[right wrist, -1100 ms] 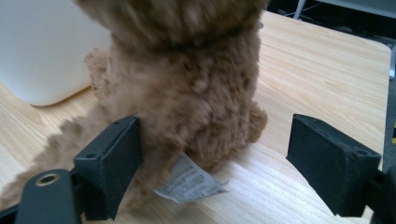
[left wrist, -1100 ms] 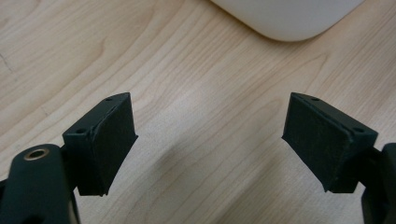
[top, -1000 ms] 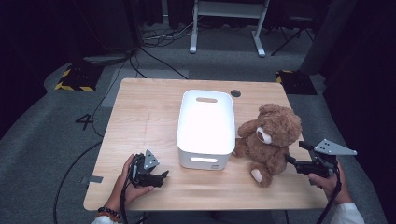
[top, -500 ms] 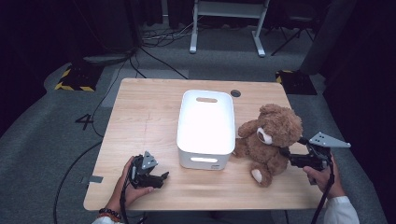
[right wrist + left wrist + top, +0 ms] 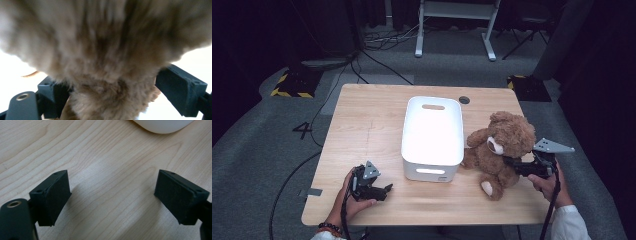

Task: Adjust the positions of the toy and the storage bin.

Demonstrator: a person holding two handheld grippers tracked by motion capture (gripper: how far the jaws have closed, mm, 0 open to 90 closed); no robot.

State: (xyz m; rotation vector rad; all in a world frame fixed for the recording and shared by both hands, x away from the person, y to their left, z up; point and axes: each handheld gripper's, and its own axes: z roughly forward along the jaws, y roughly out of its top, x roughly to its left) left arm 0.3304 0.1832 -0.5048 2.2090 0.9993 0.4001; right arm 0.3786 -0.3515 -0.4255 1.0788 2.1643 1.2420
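Note:
A brown teddy bear (image 5: pixel 501 148) sits on the wooden table (image 5: pixel 367 125), leaning against the right side of a white bin (image 5: pixel 433 136). My right gripper (image 5: pixel 511 162) is open, its jaws on either side of the bear's body; brown fur (image 5: pixel 107 57) lies between the pads (image 5: pixel 180 88) in the right gripper view. My left gripper (image 5: pixel 385 190) rests low at the table's front left, open, with only bare wood (image 5: pixel 110 185) between its pads (image 5: pixel 52 195). The bin's corner (image 5: pixel 162 125) shows ahead of it.
The table has a round cable hole (image 5: pixel 464 100) behind the bin. Grey carpet with cables (image 5: pixel 377 60) and a white stand (image 5: pixel 452 25) lies beyond. A taped mark (image 5: pixel 304 130) sits on the floor at the left.
My right gripper has moved left, from beside the bear to around its body. The left gripper has stayed in place.

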